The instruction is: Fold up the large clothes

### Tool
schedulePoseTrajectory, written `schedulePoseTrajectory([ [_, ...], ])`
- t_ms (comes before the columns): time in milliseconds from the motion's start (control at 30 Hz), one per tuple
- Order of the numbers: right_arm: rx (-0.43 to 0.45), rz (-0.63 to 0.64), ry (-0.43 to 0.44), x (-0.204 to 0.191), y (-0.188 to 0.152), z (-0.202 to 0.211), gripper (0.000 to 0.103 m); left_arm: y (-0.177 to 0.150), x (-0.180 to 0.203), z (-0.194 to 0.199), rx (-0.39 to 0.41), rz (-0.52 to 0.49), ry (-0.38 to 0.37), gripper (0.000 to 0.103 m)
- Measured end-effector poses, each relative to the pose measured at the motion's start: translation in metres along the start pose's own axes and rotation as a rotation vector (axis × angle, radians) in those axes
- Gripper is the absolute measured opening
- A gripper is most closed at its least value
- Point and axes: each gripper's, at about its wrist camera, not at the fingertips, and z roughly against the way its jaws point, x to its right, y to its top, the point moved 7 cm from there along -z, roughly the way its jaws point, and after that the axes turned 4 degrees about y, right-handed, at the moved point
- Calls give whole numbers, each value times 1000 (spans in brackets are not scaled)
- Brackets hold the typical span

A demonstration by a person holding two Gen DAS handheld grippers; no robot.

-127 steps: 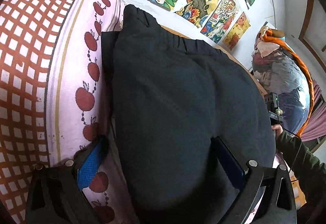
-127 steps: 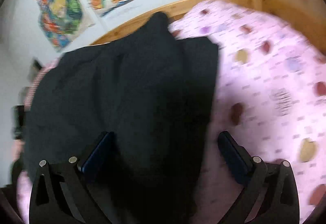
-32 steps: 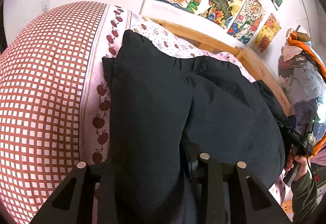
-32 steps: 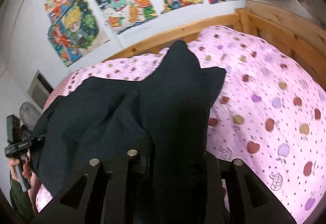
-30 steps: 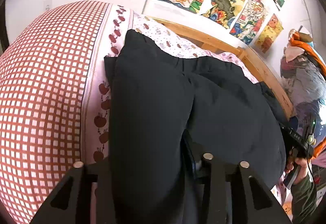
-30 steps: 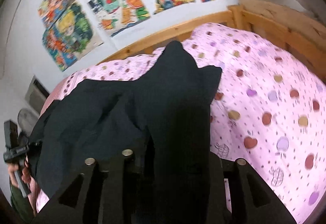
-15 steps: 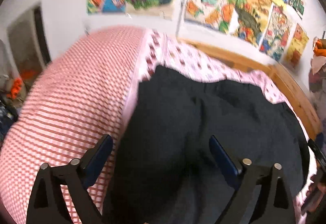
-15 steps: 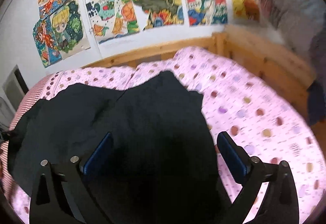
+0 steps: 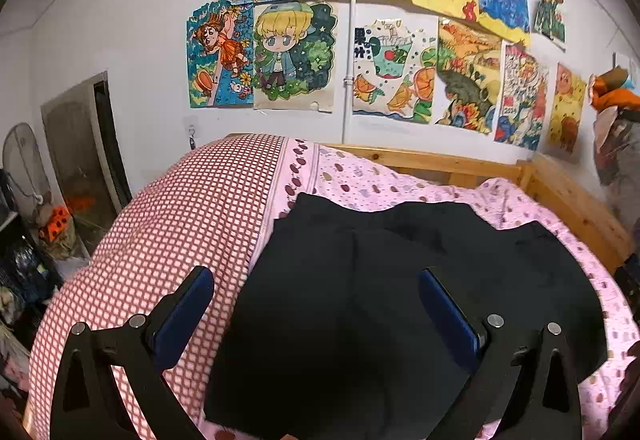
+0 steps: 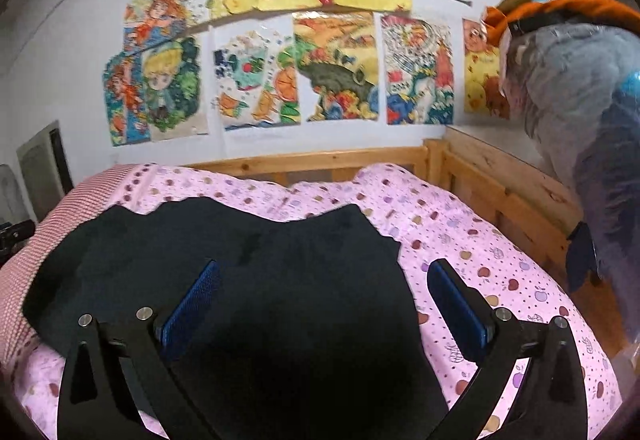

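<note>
Black garment [image 9: 360, 300] on bed, below both wide, empty claws [image 9: 316, 300] [image 10: 324, 296].

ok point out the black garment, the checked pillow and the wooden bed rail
black garment [image 9: 360, 300], left wrist view, middle of the top layer
checked pillow [image 9: 180, 224], left wrist view, its upper face
wooden bed rail [image 10: 320, 159], right wrist view, top bar

Black garment [image 9: 360, 300], pink apple-print sheet [image 10: 460, 240]

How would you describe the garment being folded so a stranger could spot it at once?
Find the wooden-framed bed beneath the wall of drawings. On its pink fruit-print cover lies the black garment, the only plain dark thing on the patterned bedding.
</note>
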Motion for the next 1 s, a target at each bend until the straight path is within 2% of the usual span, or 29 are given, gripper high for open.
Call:
schedulePoseTrajectory([
  [200,36,2,68,-21,-5,26,101,-19,8,17,-18,2,-30,103],
  [267,34,9,91,-28,-8,31,101,-31,7,28,-1,10,-21,103],
  [367,29,40,162,-41,-11,44,101,-47,10,41,2,-17,-47,103],
  [500,29,50,208,-49,-22,62,101,-54,12,61,45,-47,-18,103],
  [733,56,80,190,-55,-33,94,101,-65,20,95,73,-71,-53,103],
  [867,66,116,141,-60,-39,111,101,-78,19,109,72,-86,-44,103],
  [1000,64,113,141,-65,-50,131,101,-93,11,124,61,-72,-50,103],
])
